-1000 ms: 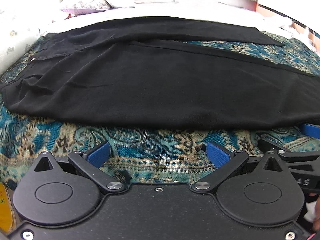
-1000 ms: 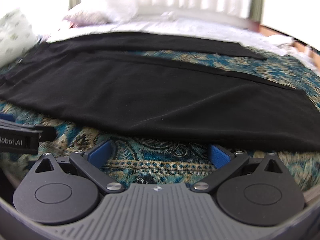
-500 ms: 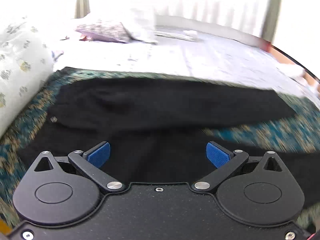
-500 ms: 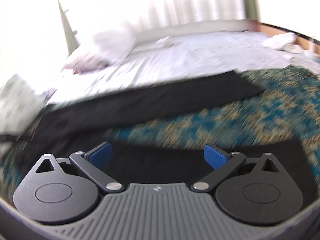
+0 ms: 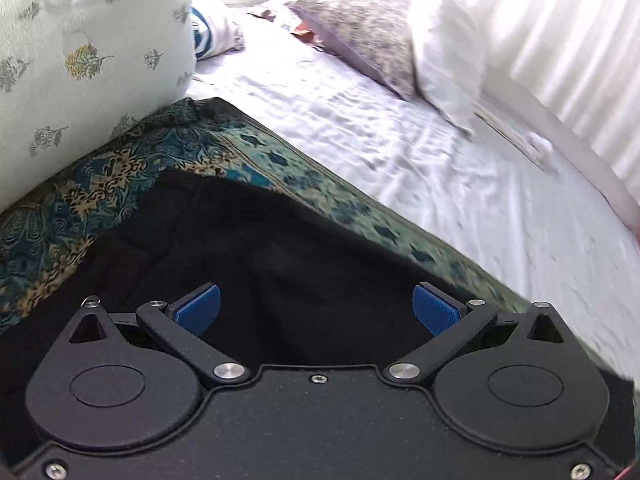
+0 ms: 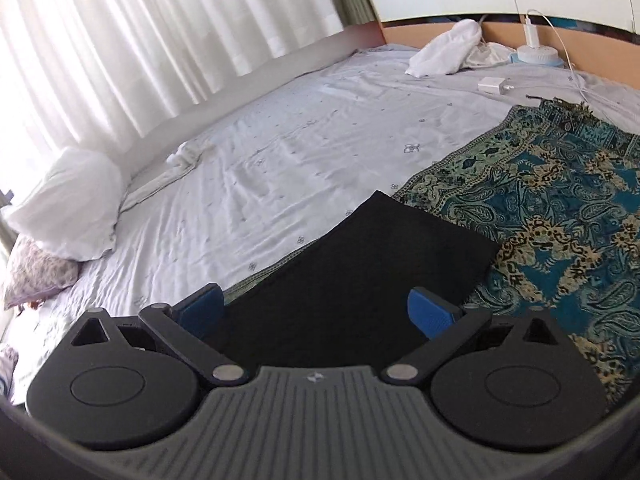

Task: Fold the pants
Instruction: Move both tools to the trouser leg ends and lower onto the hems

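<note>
Both grippers have swung out over the far side of the pants within the last second, one toward each end. A moment ago they sat back at the near edge, looking across the whole spread garment.

The left gripper (image 5: pixel 316 306) has its blue pads wide apart with nothing between them. Black cloth fills the gap and the lower centre of that frame: this is the waist end of the pants (image 5: pixel 280 264), its corner ending in the middle left against the teal paisley throw (image 5: pixel 80 196). A floral pillow (image 5: pixel 80 52) fills the upper left, and white sheet (image 5: pixel 440 168) runs across the right.

The right gripper (image 6: pixel 316 306) is likewise spread and empty. Ahead of it, in the centre of the frame, the far leg's cuff (image 6: pixel 404 236) lies flat, its squared end touching the throw on the right and reaching the sheet's edge on the left. Curtains (image 6: pixel 140 40) fill the upper left.

To my eye they are lining up to pinch the far leg at waist and hem, to bring it over the near one. Nothing is folded yet.
</note>
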A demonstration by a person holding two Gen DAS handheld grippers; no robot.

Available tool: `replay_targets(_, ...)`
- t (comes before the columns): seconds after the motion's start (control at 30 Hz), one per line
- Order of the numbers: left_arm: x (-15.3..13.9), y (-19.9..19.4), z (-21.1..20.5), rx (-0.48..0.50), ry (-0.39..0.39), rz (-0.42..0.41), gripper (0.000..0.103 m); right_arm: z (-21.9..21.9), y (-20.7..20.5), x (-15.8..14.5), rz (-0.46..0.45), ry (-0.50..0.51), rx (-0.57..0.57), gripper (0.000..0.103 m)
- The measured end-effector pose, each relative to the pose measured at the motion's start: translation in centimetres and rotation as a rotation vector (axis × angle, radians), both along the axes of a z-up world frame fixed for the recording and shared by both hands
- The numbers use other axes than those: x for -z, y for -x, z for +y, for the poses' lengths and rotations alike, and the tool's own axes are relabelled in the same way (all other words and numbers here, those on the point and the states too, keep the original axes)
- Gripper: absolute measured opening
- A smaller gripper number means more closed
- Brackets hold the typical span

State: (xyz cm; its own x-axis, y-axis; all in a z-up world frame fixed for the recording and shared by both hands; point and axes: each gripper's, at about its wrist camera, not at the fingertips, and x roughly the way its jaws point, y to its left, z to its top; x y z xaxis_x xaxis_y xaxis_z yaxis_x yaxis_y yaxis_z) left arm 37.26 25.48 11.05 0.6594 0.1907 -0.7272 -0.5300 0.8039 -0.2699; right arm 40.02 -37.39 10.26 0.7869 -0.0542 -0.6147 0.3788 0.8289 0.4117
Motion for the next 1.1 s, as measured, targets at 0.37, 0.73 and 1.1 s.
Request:
replay_targets(0.37,6.0,-8.2,5.4,-0.229,-0.024,0.072,0.103,-0.1,-13.1,8.4,0.130,-0.061,0.170,0.100)
replay_targets(0.73,9.0,-11.1,6.7,-0.290,-0.011,0.154,0.103,1.2,-21.1,11.9,0.297,0.062,0.182,0.100)
replay_targets(1.1,8.9,-10.4,5.4,-0.273,-0.108,0.186,0.076,0.3,-18.5,11.5,0.307,0.142,0.275,0.006)
